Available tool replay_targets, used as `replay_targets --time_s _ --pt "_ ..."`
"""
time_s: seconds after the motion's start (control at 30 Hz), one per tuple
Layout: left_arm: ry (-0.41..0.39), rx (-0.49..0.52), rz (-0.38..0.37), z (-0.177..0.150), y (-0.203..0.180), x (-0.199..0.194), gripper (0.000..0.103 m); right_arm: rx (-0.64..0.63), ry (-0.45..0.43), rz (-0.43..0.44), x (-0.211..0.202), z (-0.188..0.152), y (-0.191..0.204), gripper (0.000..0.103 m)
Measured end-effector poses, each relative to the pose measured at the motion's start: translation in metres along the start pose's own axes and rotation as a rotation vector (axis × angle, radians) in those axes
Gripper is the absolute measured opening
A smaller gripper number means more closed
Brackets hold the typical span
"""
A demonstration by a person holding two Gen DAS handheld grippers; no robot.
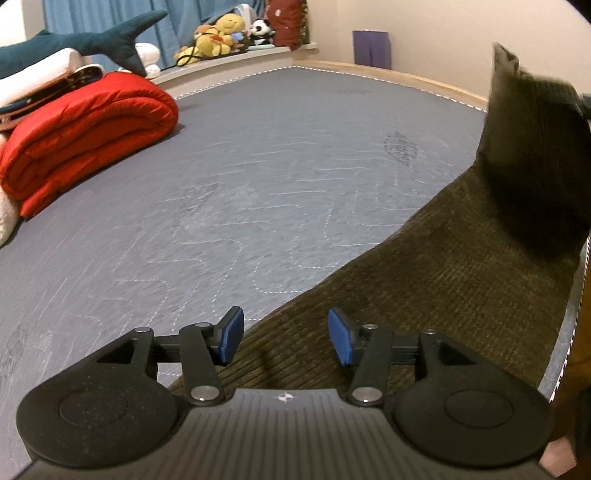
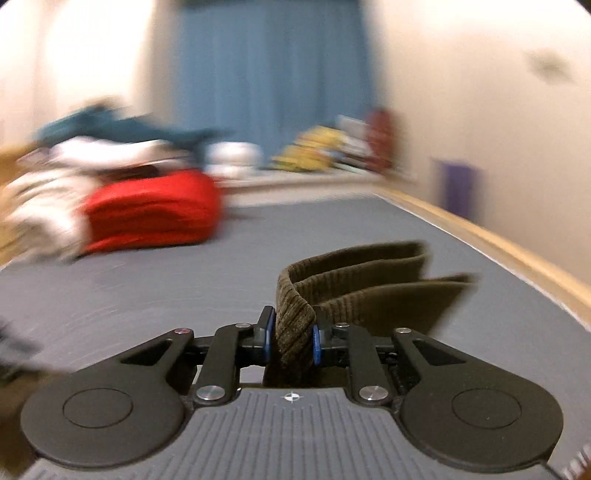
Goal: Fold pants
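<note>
Dark olive corduroy pants (image 1: 436, 280) lie on the grey mattress (image 1: 240, 184), running from below my left gripper toward the right, where one end is lifted up in the air (image 1: 528, 122). My left gripper (image 1: 286, 334) is open and empty, hovering just over the pants' near edge. In the right wrist view my right gripper (image 2: 291, 338) is shut on a bunched fold of the pants (image 2: 295, 325). The held cloth (image 2: 369, 280) sticks out ahead of the fingers above the mattress. The right wrist view is motion-blurred.
A folded red quilt (image 1: 88, 133) lies at the mattress's left, with white bedding and a plush shark (image 1: 92, 37) behind it. Stuffed toys (image 1: 225, 33) sit on a ledge by blue curtains. A wooden bed edge (image 1: 406, 77) and wall bound the right side.
</note>
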State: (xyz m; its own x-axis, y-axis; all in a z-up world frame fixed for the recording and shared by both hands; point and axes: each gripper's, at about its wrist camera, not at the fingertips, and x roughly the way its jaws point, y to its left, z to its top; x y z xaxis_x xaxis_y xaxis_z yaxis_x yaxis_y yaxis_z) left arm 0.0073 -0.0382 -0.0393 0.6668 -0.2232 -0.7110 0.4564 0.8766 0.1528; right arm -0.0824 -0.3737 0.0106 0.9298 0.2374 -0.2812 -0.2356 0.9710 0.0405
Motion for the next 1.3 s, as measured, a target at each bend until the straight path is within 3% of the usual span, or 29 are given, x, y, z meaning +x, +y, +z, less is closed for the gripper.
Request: replay_targets --time_s 0.1,0.2,0.27,0.33,0.43,0.57,0.67,0.87,0.93,0.97,1.0,1.13,1.3 --pt "0.009 -0.025 0.005 -0.003 0.009 0.0 0.059 -0.153 0.058 0.231 0.007 -0.015 0.087 0.02" --pt "0.019 -0.039 0.01 -0.006 0.015 0.0 0.061 -0.238 0.238 0.437 0.027 -0.043 0.152 0.021" --pt "0.02 -0.047 0.012 -0.007 0.018 -0.001 0.063 -0.341 0.304 0.509 0.033 -0.064 0.184 0.026" --pt "0.018 -0.057 0.009 -0.008 0.023 -0.003 0.064 -0.455 0.313 0.52 0.029 -0.077 0.206 0.043" --pt "0.014 -0.069 -0.002 -0.009 0.027 -0.005 0.066 -0.471 0.259 0.529 0.021 -0.071 0.204 0.054" --pt "0.019 -0.07 -0.011 -0.009 0.027 -0.003 0.066 -0.384 0.249 0.443 0.033 -0.054 0.177 0.057" --pt "0.019 -0.063 -0.014 -0.005 0.023 0.001 0.066 -0.442 0.277 0.376 0.047 -0.065 0.168 0.057" --pt "0.012 -0.045 -0.02 0.0 0.013 0.004 0.068 -0.559 0.405 0.408 0.069 -0.104 0.183 0.057" --pt "0.009 -0.039 -0.018 0.0 0.012 0.004 0.068 -0.55 0.409 0.407 0.07 -0.106 0.183 0.054" --pt "0.009 -0.037 -0.017 0.0 0.012 0.004 0.069 -0.524 0.421 0.412 0.071 -0.104 0.181 0.046" --pt "0.01 -0.038 -0.016 -0.001 0.012 0.004 0.069 -0.509 0.429 0.407 0.071 -0.101 0.179 0.022" --pt "0.012 -0.046 -0.008 -0.002 0.016 0.005 0.069 -0.463 0.389 0.438 0.062 -0.083 0.168 0.014" --pt "0.0 -0.059 -0.015 0.0 0.018 0.002 0.069 -0.417 0.233 0.495 0.02 -0.047 0.163 0.013"
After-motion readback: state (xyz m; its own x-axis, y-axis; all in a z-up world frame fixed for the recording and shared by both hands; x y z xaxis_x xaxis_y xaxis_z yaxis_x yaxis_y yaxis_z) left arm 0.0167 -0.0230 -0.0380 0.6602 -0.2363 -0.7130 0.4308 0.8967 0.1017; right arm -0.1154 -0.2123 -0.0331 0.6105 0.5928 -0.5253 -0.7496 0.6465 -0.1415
